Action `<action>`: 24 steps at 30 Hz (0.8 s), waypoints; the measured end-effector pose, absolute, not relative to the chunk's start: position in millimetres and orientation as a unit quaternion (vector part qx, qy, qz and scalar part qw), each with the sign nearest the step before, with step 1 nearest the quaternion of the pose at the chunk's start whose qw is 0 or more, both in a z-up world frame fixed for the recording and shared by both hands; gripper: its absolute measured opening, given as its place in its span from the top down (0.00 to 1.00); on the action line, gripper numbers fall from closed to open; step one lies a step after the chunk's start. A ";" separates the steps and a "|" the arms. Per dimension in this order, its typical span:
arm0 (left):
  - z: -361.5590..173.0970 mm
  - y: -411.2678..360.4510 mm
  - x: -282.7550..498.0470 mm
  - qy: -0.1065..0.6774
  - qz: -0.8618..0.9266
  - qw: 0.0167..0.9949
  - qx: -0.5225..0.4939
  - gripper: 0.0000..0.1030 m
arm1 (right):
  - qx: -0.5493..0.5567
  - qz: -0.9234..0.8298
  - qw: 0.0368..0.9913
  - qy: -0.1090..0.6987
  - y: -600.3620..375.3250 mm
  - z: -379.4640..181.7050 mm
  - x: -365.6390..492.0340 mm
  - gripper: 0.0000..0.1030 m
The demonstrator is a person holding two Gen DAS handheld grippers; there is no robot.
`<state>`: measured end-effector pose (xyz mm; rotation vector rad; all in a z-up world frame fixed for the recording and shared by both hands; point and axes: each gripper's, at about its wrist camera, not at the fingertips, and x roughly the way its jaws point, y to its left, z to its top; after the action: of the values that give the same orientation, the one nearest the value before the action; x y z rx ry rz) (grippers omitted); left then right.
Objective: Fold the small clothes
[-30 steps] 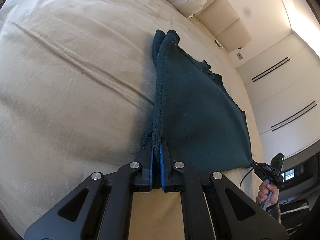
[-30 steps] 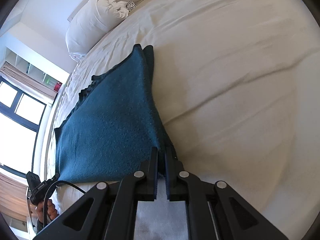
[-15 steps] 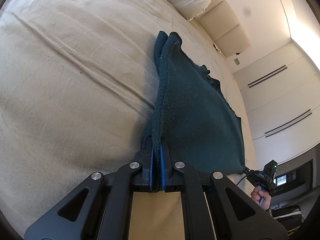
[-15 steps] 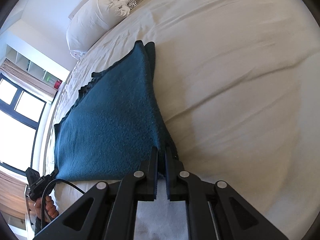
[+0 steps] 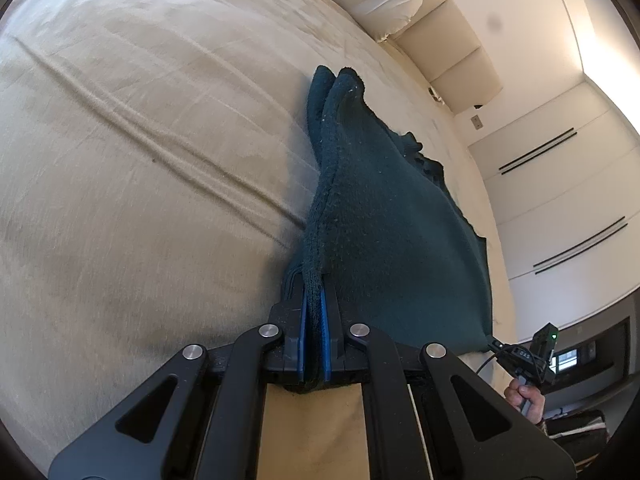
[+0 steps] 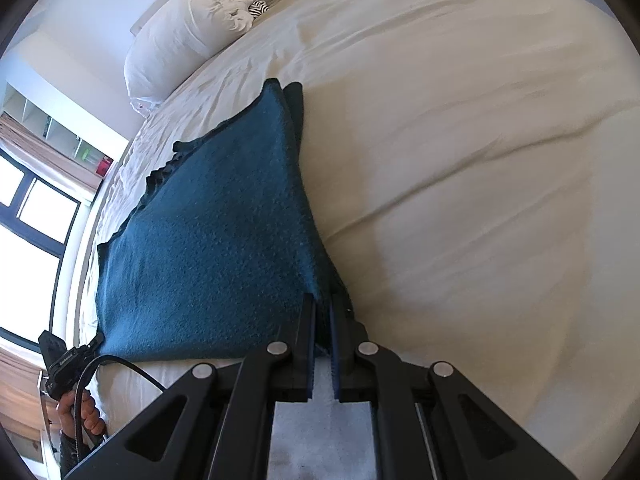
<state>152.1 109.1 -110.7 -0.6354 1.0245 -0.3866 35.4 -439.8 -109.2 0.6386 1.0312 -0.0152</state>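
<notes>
Both grippers, left (image 5: pixel 313 312) and right (image 6: pixel 323 320), were clamped on corners of the teal cloth (image 6: pixel 216 232), doubled over once on the bed (image 6: pixel 460 160), further folds likely remaining.

Fuzzy teal knit cloth (image 5: pixel 384 240) lies on matt, creased beige bedsheet (image 5: pixel 140 160).

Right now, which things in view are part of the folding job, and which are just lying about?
In the job:
- dark teal knit garment
- left gripper, shut on one corner
- right gripper, shut on the other corner

Lying about:
- white pillow
- zebra-striped item
- beige bedsheet, work surface only
</notes>
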 end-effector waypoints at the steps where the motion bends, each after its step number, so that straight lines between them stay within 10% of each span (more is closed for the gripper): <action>1: -111.7 109.1 152.2 0.480 -0.181 0.805 -0.297 0.95 | 0.303 -0.002 0.819 0.487 -440.2 -111.4 36.1 0.94; 3: -112.8 110.5 150.5 0.479 -0.185 0.804 -0.301 0.95 | 0.313 0.005 0.816 0.486 -443.5 -112.4 36.2 0.94; 7: -102.6 114.0 145.1 0.485 -0.170 0.805 -0.298 0.94 | 0.336 -0.015 0.812 0.477 -458.0 -102.8 28.0 0.62; 16: -19.7 67.5 161.6 0.408 -0.163 0.880 -0.183 0.93 | 0.303 0.110 0.849 0.420 -392.9 -25.8 90.6 0.62; 24: -48.4 2.4 212.3 0.427 -0.196 0.871 -0.144 0.93 | 0.313 0.227 0.768 0.510 -270.6 -79.3 231.9 0.62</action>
<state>212.3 2.4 -48.4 -0.3012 0.8927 -0.4102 231.9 -270.6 -79.3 0.6790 1.1080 0.4922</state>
